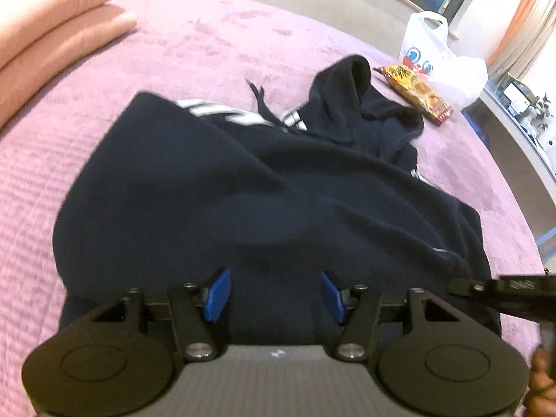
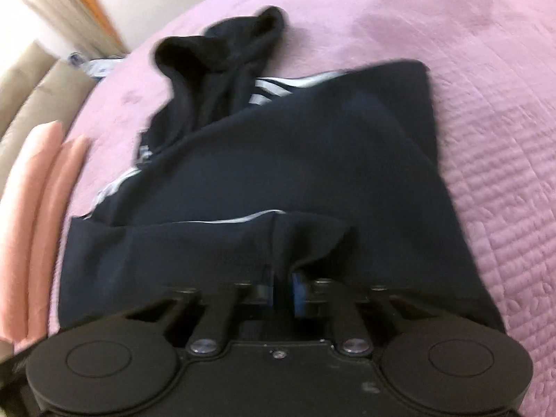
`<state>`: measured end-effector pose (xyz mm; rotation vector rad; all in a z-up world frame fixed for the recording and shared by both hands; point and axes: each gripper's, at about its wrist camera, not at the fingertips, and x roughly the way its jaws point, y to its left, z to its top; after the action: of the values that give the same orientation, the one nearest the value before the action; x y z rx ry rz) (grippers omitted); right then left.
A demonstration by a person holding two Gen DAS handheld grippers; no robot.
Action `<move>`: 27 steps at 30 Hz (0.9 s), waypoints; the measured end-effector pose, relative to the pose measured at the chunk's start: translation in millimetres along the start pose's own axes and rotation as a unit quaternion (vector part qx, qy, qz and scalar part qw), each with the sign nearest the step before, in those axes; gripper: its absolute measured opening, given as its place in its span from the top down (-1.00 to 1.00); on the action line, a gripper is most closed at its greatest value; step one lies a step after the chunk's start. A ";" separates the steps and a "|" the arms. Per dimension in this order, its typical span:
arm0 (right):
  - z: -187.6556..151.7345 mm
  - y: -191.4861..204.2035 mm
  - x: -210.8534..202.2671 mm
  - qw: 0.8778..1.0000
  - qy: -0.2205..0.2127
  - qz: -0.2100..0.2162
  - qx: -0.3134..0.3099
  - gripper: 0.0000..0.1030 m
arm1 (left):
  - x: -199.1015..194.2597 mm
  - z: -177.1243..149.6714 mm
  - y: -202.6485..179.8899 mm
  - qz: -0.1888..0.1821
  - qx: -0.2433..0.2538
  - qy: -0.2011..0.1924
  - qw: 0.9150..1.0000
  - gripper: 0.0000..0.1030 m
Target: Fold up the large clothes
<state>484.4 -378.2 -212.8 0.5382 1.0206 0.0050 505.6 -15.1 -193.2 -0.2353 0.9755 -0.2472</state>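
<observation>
Left wrist view: left gripper (image 1: 274, 297) sits low over the near edge of a dark navy hoodie (image 1: 243, 201) spread on a pink bedspread (image 1: 208, 45), blue pads (image 1: 218, 295) wide apart, nothing between them, so it is open and empty. The hoodie lies mid-bed, body partly doubled over, hood (image 1: 351, 80) bunched at the far right, drawstring (image 1: 259, 99) trailing, white stripes (image 1: 239, 116) showing along a sleeve. Right wrist view: right gripper (image 2: 283, 295) has its pads drawn almost together with a fold of the hoodie's near edge (image 2: 305, 243) pinched between them, so it is clamped on the cloth. Frames are motion-blurred. Step in hand, judging by this: one corner is gripped, the other not yet, ahead of a fold away from the person. To do it well the left gripper should close on the hem at a matching point, both lift evenly and keep the edge taut, carry it toward the hood, lay it flat and square; tuck the hood and sleeves in so no lump stays. Watch for grabbing only the top layer, or dragging the bedspread up too. Writing: a yellow-red snack packet (image 1: 417, 92) at the far right carries print, too small to read; the white plastic bag (image 1: 441, 66) beside it shows cartoon eyes, no legible text. Small lettering on the black part at the right edge is unreadable. Pink pillows (image 1: 62, 14) far left.
</observation>
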 end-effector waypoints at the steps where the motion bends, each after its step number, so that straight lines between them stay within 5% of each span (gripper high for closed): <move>1: 0.3 8.7 -9.7 1.000 -0.016 -0.002 -0.016 0.75 | 4.1 7.9 -0.3 0.004 0.000 -0.005 1.000 -0.10; 4: 12.0 26.2 -43.0 0.997 -0.064 -0.011 -0.050 0.77 | 3.8 26.9 1.0 0.010 0.003 -0.028 1.000 -0.10; 7: 32.8 27.5 -82.8 0.986 -0.137 -0.071 -0.064 0.77 | 9.5 43.9 -1.7 0.018 0.011 -0.043 0.999 -0.10; 10: 50.9 6.4 -93.6 0.984 -0.137 -0.100 -0.047 0.68 | 29.9 50.6 -5.7 0.039 0.018 -0.040 0.998 -0.12; 12: 53.5 -8.7 -70.9 0.989 -0.085 -0.113 -0.046 0.11 | 54.9 49.3 -4.4 0.067 0.023 -0.019 0.997 -0.06; 13: 52.2 -15.0 -53.0 0.988 -0.054 -0.131 -0.056 -0.38 | 66.0 47.6 -2.6 0.077 0.025 -0.004 0.997 0.00; 16: 41.3 -27.6 -23.7 0.974 -0.030 -0.199 -0.100 -0.11 | 67.2 48.1 -3.0 0.076 0.033 -0.008 0.997 0.07; 21: 40.4 -24.9 -70.5 0.976 -0.126 -0.162 -0.067 0.04 | 41.5 67.1 -13.3 -0.009 0.024 -0.045 0.999 0.03; 25: 44.0 0.1 -56.1 0.971 -0.127 -0.168 -0.111 0.85 | 63.8 76.9 -26.5 0.022 0.046 -0.033 0.998 0.05; 27: 42.6 5.7 -35.2 0.969 -0.114 -0.180 -0.127 0.87 | 85.7 73.8 -19.2 0.037 0.033 -0.006 0.999 0.06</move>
<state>501.5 -400.2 -164.7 0.1103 0.8631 -0.2416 611.5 -53.6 -214.7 -0.1395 0.9598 -0.2093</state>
